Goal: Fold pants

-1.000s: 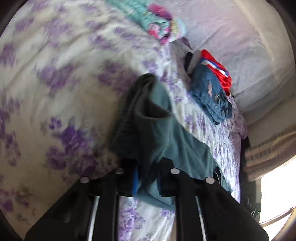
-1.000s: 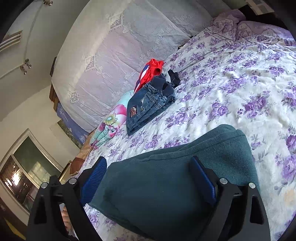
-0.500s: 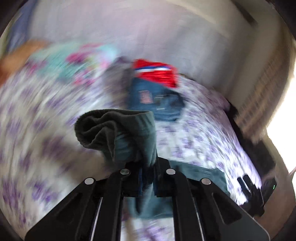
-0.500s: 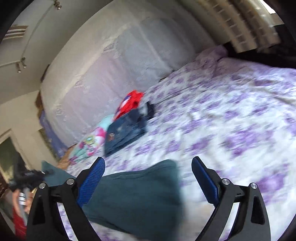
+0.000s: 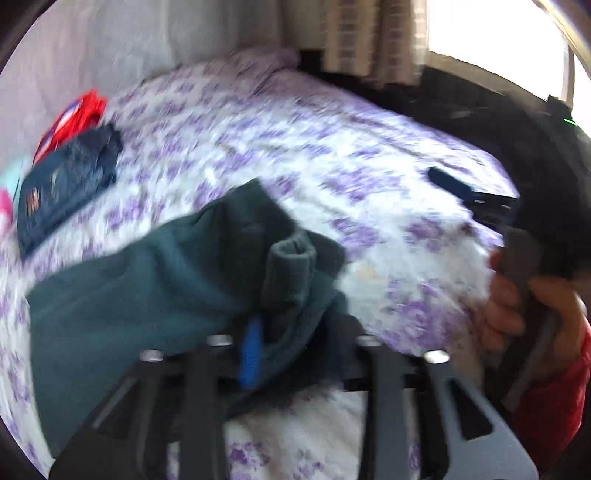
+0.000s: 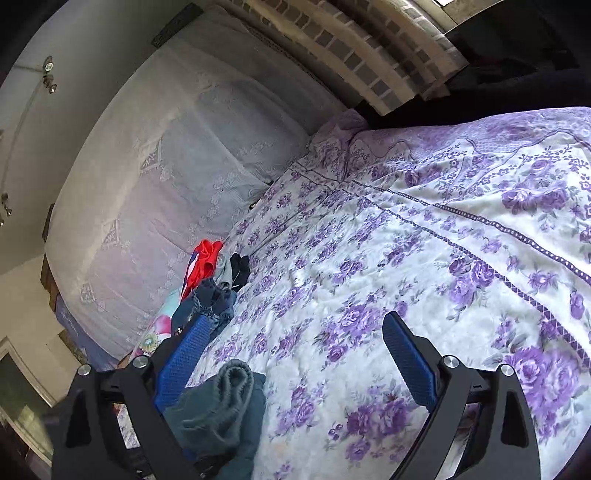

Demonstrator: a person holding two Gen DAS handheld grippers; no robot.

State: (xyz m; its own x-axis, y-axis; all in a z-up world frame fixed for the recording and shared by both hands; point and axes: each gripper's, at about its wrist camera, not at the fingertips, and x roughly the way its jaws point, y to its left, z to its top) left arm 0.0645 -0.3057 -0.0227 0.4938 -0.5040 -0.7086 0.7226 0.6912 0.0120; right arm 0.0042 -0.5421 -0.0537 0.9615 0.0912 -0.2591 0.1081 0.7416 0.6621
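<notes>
The dark teal pants (image 5: 155, 280) lie folded over on the purple-flowered bedspread (image 5: 332, 155). My left gripper (image 5: 269, 343) is shut on a bunched end of them, its blue pad (image 5: 251, 354) against the cloth, holding that end over the rest. In the right wrist view the same bunched end (image 6: 221, 410) shows at the lower left. My right gripper (image 6: 295, 350) is open and empty above the bedspread (image 6: 406, 258), to the right of the pants. It also shows in the left wrist view (image 5: 476, 192), held by a hand (image 5: 524, 314).
Folded blue jeans (image 5: 62, 184) and a red garment (image 5: 74, 118) lie near the headboard cover (image 6: 155, 184). A colourful cushion (image 6: 155, 332) sits beside them. A curtain and a window (image 5: 480, 33) are past the bed's far side.
My left gripper has swung the held end of the pants across and over the rest. My right gripper has let go and moved off the pants to the right.
</notes>
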